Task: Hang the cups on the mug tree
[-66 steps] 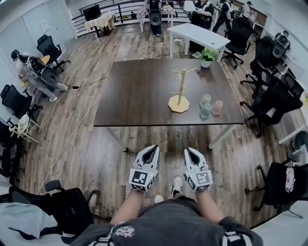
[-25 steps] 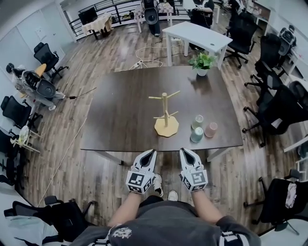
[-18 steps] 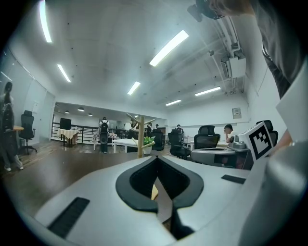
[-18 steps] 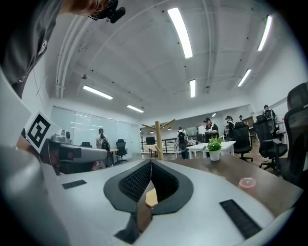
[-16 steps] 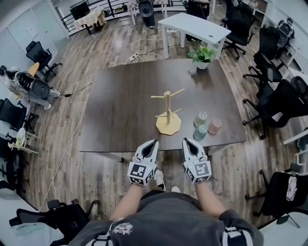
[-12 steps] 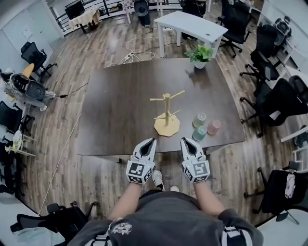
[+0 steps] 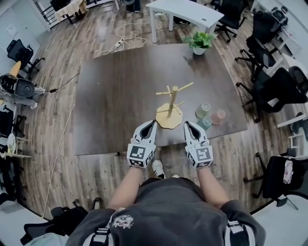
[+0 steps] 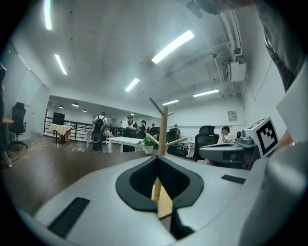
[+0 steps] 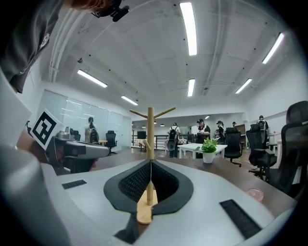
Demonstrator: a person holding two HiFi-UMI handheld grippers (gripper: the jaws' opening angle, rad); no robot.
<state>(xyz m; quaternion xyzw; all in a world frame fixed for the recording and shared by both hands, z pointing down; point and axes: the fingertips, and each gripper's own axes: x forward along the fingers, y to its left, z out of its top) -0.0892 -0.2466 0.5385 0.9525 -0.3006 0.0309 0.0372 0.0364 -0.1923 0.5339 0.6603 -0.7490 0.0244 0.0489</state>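
Note:
A wooden mug tree [image 7: 172,106] stands near the front edge of the dark table [image 7: 115,91], its pegs bare. Three cups stand upright just right of it: a clear one [image 7: 205,109], a pink one [image 7: 220,115] and a green one [image 7: 207,122]. My left gripper [image 7: 150,123] hovers at the table's front edge left of the tree's base, shut and holding nothing. My right gripper [image 7: 187,124] is shut and empty, just right of the base. The mug tree [image 8: 163,129] rises straight ahead in the left gripper view, and the mug tree [image 9: 150,130] and pink cup [image 9: 254,193] show in the right gripper view.
A potted plant [image 7: 198,41] sits at the table's far right corner. Black office chairs [image 7: 274,91] crowd the right side and a white table [image 7: 185,9] stands beyond. People stand far back in the room [image 9: 201,129].
The person has walked up to the table. Both grippers, still shut, now reach the front edge on either side of the mug tree's base.

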